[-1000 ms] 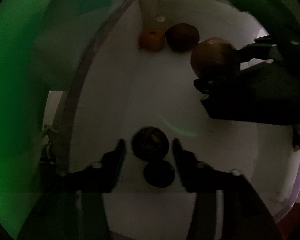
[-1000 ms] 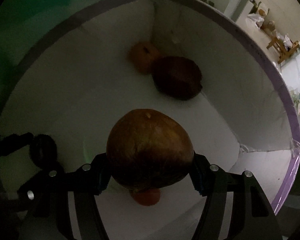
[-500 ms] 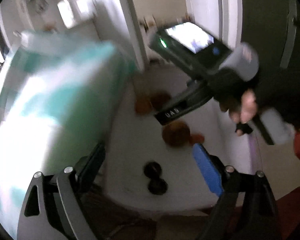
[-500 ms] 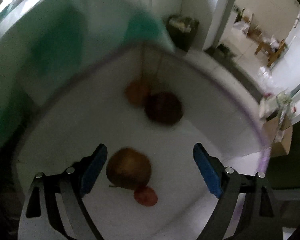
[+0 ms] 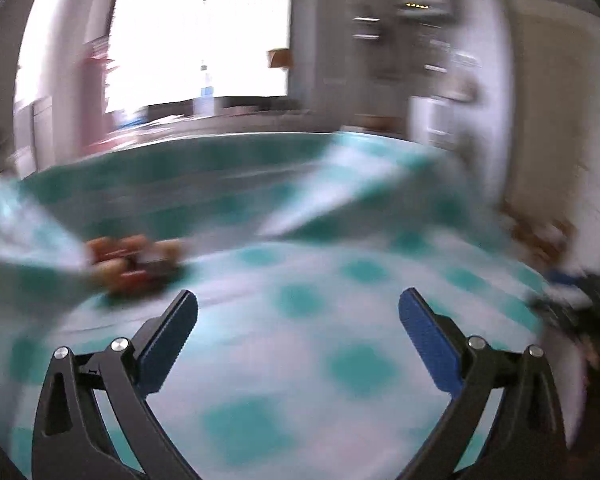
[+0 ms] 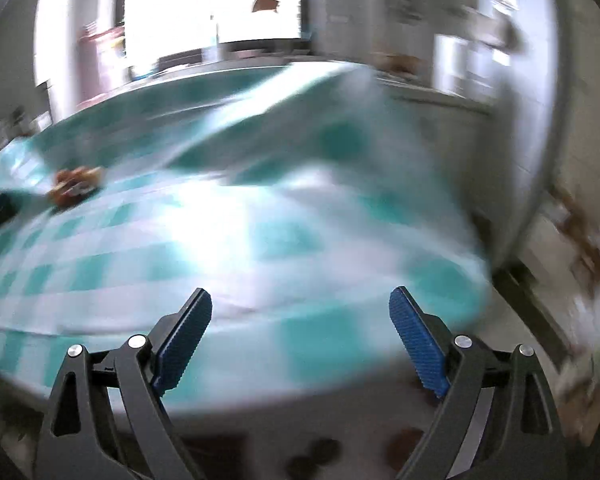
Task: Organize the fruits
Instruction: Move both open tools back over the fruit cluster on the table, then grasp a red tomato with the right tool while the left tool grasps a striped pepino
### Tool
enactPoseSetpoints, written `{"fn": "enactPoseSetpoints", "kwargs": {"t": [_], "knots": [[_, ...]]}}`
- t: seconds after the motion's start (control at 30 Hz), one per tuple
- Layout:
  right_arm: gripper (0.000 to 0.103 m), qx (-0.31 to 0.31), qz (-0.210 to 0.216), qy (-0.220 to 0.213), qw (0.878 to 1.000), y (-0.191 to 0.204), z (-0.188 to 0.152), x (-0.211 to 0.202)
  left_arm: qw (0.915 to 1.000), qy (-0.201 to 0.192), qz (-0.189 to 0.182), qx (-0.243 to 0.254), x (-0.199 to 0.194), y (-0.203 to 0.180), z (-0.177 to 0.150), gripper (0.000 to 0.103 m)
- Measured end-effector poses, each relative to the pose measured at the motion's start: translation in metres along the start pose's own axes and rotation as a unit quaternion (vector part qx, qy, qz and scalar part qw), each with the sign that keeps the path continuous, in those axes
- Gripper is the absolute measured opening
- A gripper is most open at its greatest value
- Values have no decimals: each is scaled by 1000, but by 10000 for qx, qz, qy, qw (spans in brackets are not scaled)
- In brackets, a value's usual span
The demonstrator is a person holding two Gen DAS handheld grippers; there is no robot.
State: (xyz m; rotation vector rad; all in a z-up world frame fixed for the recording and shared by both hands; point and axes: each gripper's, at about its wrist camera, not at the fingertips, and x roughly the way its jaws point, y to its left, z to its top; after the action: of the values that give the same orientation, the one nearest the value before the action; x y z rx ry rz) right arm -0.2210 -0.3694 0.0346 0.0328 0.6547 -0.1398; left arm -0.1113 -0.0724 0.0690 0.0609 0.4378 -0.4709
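Both grippers empty and spread wide above the checked tablecloth; fruit pile lies far left.

Left wrist view: left gripper (image 5: 298, 308) has its jaws wide apart with nothing between them, over the teal-and-white tablecloth (image 5: 340, 360). A heap of fruits (image 5: 134, 264), reddish and orange and too blurred to name singly, sits on the cloth ahead and left of the fingers, well apart from them. Right wrist view: right gripper (image 6: 300, 306) is likewise wide and empty, near the table's edge; the same fruits (image 6: 76, 188) lie far to the left. A few dark round shapes (image 6: 320, 454) show low in frame beneath the table edge; identity uncertain. Risk: both views are heavily smeared, so a fast approach could overshoot and scatter the heap, or snag the raised fold of cloth (image 6: 300, 92).
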Motion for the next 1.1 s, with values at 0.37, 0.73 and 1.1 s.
{"fn": "enactPoseSetpoints", "kwargs": {"t": [0.37, 0.73, 1.1], "knots": [[88, -347, 1461, 625, 9867, 184, 70, 95, 9704, 228, 1137, -2117, 21, 202, 27, 101], [68, -1144, 2106, 1146, 9641, 331, 107, 173, 9167, -492, 2052, -3393, -35, 256, 5, 101], [62, -1403, 1766, 1239, 9663, 382, 137, 222, 9084, -529, 2009, -3628, -43, 260, 0, 101]]}}
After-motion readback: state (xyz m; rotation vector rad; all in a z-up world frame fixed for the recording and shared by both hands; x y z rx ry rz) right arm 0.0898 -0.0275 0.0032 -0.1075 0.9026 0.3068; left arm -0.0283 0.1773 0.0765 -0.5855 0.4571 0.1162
